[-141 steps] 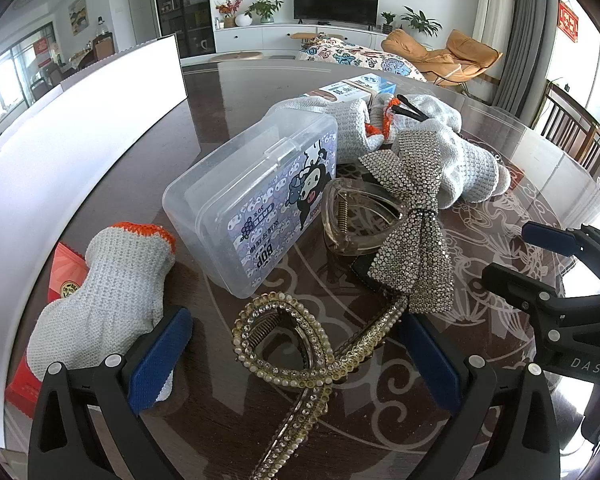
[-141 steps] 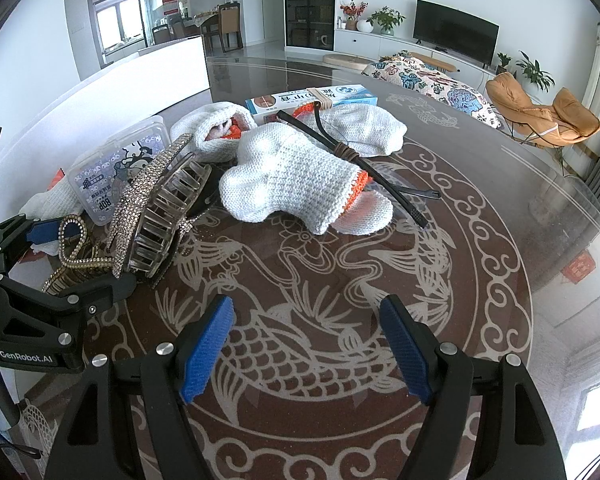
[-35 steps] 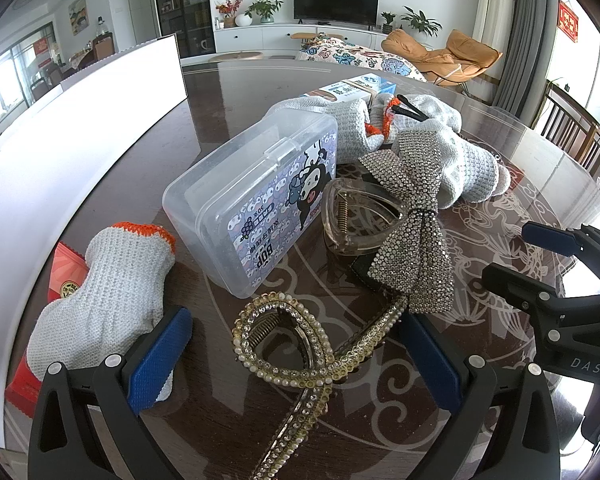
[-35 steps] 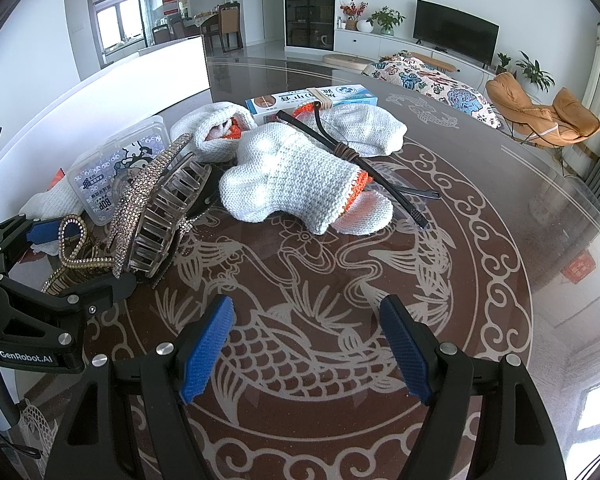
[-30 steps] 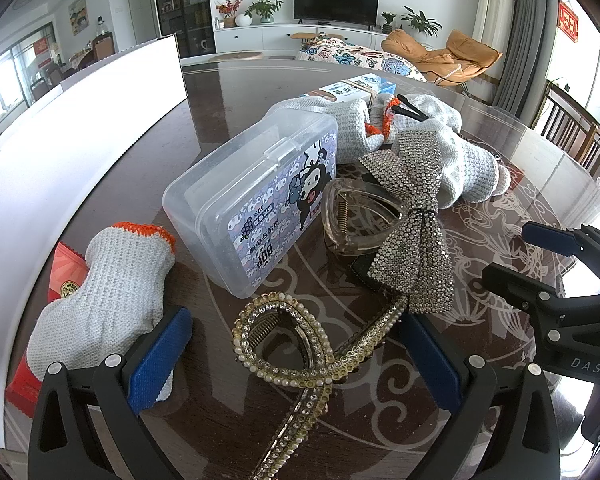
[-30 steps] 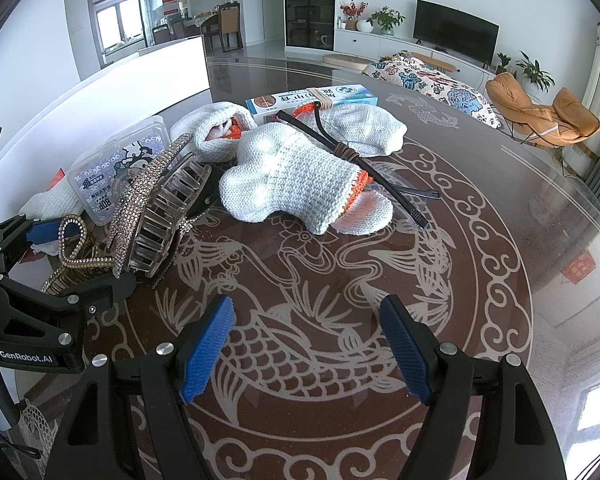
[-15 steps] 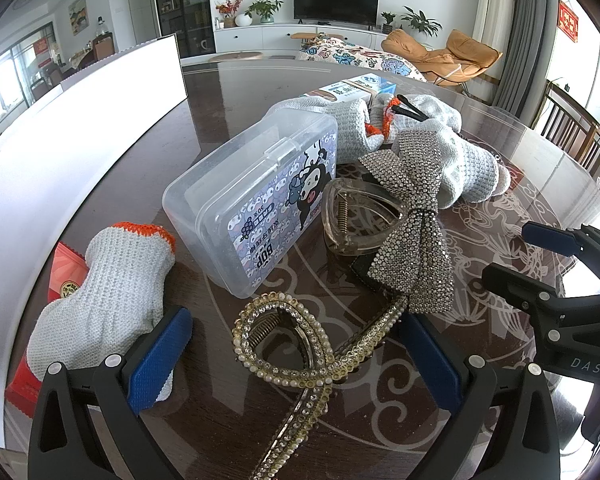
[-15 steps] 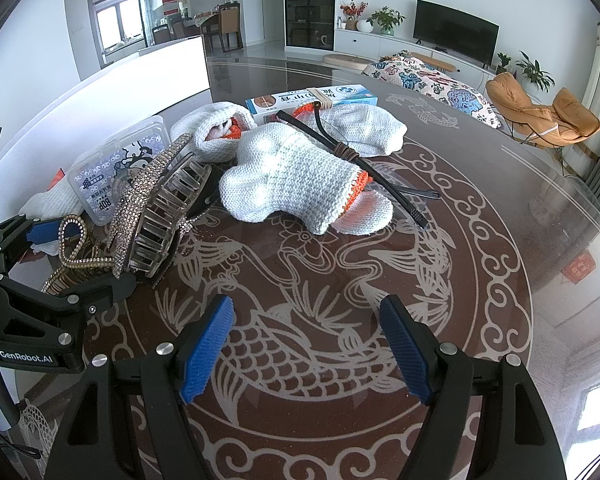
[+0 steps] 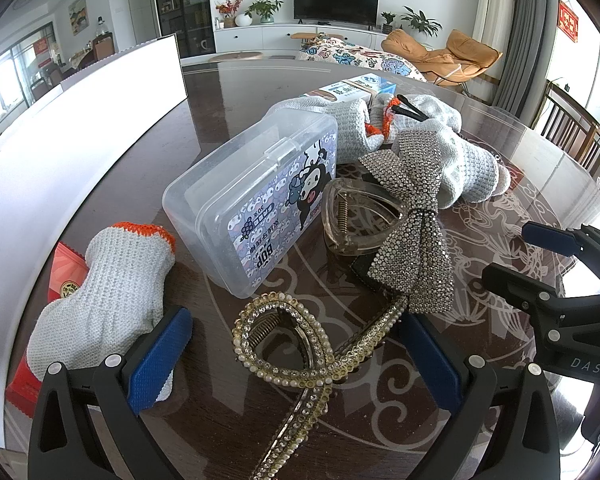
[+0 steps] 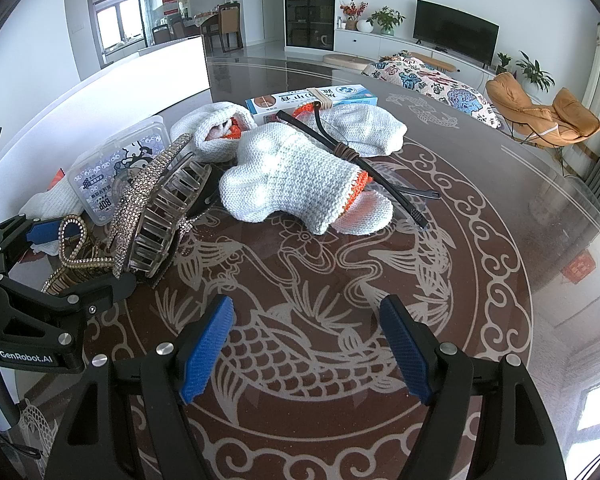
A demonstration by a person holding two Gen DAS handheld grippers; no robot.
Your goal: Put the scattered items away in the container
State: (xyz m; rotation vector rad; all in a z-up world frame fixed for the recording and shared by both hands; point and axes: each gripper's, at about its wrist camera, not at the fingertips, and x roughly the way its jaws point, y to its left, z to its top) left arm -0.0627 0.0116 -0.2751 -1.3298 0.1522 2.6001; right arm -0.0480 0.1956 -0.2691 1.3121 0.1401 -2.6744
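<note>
A clear plastic box with a cartoon label lies closed on the dark table; it also shows in the right wrist view. Beside it lie a rhinestone bow claw clip, a pearl hair clip and a white knit glove. My left gripper is open and empty, its pads either side of the pearl clip. My right gripper is open and empty over bare table. Ahead of it lie white gloves and dark glasses.
A blue-white carton lies behind the gloves. A red packet lies under the near glove. A white panel borders the table on the left. The right gripper shows at the right of the left wrist view.
</note>
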